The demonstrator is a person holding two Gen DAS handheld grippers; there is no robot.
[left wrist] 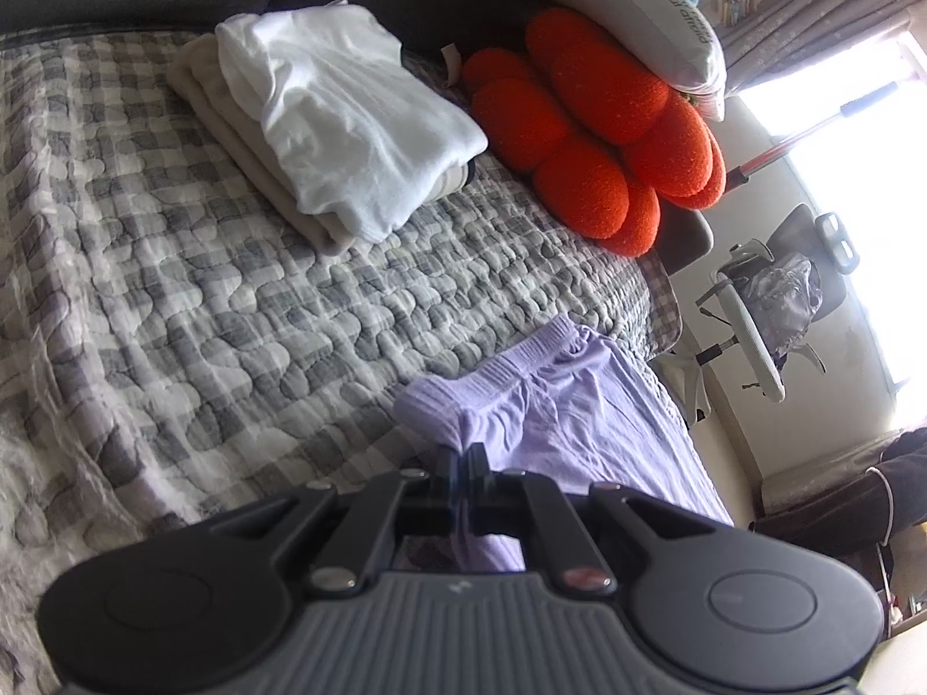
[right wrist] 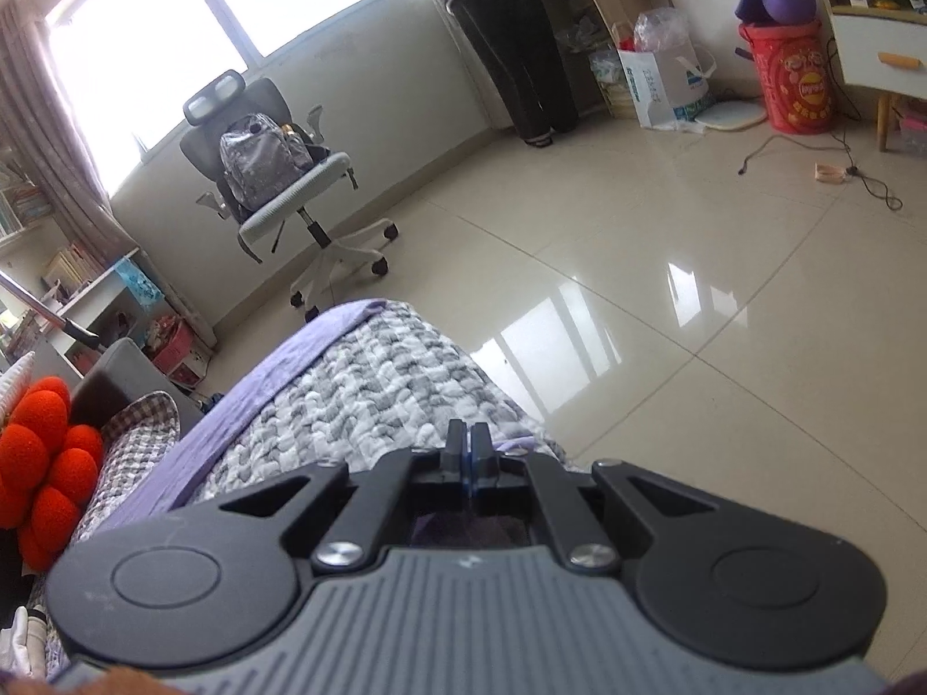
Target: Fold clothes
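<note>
my left fingers [left wrist: 463,452] are pinched tight on the ribbed waistband of the lilac cotton trousers [left wrist: 573,405], which lie along the edge of the grey-and-white checked quilted bed [left wrist: 232,313]. my right fingers [right wrist: 468,434] are pressed together too, over the bed's corner; lilac cloth shows beneath them, but i cannot tell if they hold it. a folded white and beige clothes stack [left wrist: 336,121] sits beside a red-orange bobbled cushion [left wrist: 602,121].

The left gripper [left wrist: 462,452] tilts down toward the bed [left wrist: 232,313], jaws closed — pinching the waistband of the lilac garment [left wrist: 556,399] at the bed's edge. The right gripper [right wrist: 468,434] tilts down over the bed's corner, jaws pressed together — what they clamp is hidden.
</note>
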